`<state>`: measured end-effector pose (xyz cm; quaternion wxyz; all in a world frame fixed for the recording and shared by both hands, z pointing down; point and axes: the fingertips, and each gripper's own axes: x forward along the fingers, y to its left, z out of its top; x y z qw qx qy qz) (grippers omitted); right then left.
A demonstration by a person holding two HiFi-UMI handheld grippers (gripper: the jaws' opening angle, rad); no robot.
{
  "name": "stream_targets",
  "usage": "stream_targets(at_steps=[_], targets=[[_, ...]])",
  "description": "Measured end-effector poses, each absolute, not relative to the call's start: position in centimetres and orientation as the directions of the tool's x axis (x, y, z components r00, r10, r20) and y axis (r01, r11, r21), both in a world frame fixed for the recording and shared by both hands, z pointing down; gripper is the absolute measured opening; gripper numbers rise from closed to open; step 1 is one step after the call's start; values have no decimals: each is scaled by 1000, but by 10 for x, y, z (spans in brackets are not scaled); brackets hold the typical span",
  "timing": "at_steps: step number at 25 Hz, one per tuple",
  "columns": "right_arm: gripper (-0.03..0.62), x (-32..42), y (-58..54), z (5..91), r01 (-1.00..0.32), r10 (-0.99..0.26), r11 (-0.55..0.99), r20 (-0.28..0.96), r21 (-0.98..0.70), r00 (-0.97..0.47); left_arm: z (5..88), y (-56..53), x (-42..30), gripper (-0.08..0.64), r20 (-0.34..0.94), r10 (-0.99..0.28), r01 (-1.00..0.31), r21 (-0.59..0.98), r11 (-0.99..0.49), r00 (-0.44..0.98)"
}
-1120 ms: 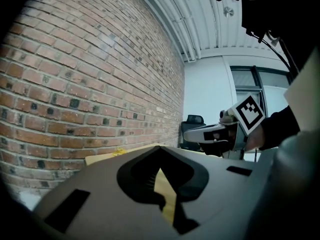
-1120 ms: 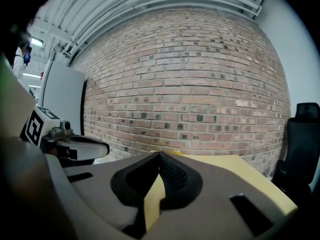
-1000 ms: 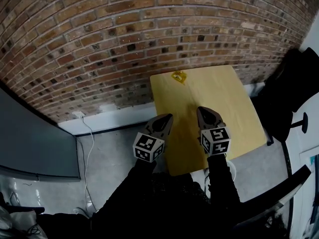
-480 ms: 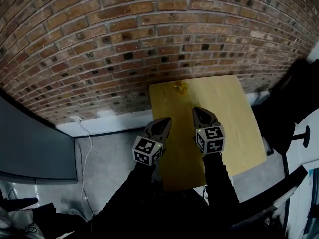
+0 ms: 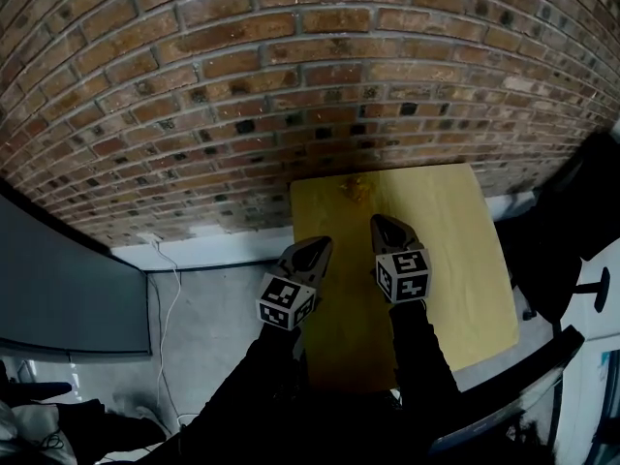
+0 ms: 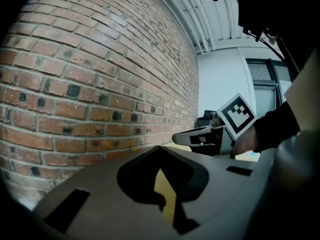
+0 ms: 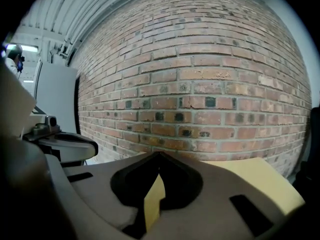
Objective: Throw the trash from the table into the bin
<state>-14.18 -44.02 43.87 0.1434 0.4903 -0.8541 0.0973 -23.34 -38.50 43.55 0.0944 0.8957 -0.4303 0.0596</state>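
A small crumpled yellow piece of trash (image 5: pixel 354 188) lies at the far edge of the yellow wooden table (image 5: pixel 455 260), close to the brick wall. My left gripper (image 5: pixel 321 244) hangs over the table's left edge, its jaws shut and empty. My right gripper (image 5: pixel 379 222) is over the table, a short way in front of the trash, also shut and empty. From the left gripper view, the left gripper (image 6: pixel 160 149) has its tips together and the right gripper (image 6: pixel 197 138) shows beside it. The right gripper (image 7: pixel 159 154) faces the wall; the trash is hidden there.
The brick wall (image 5: pixel 291 85) rises straight behind the table. A black chair (image 5: pixel 581 221) stands to the right, another chair (image 5: pixel 513 395) at the lower right. A dark panel (image 5: pixel 68 289) leans at the left, with a white cable (image 5: pixel 172 279) on the grey floor.
Both grippers have moved forward toward the wall and the trash, still shut. The wall and table now look closer in the head view.
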Motion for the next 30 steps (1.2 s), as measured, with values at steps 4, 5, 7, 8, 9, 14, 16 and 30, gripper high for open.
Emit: stream_targets(at_steps=[4,5,7,8,9,14,16,30], targets=[[12,-138,-457,454,-868,-802,494,363,-46,-475,445,-395,-232,6,213,-757,-785,124,-607,618],[12,-137,-462,459,-871,-800,487,370,-56,-471,447,-397,-233,6,217,-756,-786,126,-605,617],[12,-137,-471,470,-876,-794,475,388,-83,-467,450,-402,-234,7,224,-755,-787,134,-602,616],[12,-138,-474,476,-876,-788,473,397,-97,-470,452,-404,-235,6,228,-756,-789,136,-599,613],[12,-139,-477,480,-874,-782,475,405,-106,-474,454,-407,-236,6,232,-758,-792,136,-596,610],[12,-147,-494,493,-861,-763,498,419,-107,-493,461,-422,-235,6,245,-762,-799,128,-588,600],[12,-149,-501,496,-859,-761,502,420,-103,-495,462,-427,-232,6,245,-762,-799,127,-588,600],[267,-154,-559,526,-875,-773,478,439,-71,-458,484,-431,-230,6,289,-759,-810,133,-571,583]])
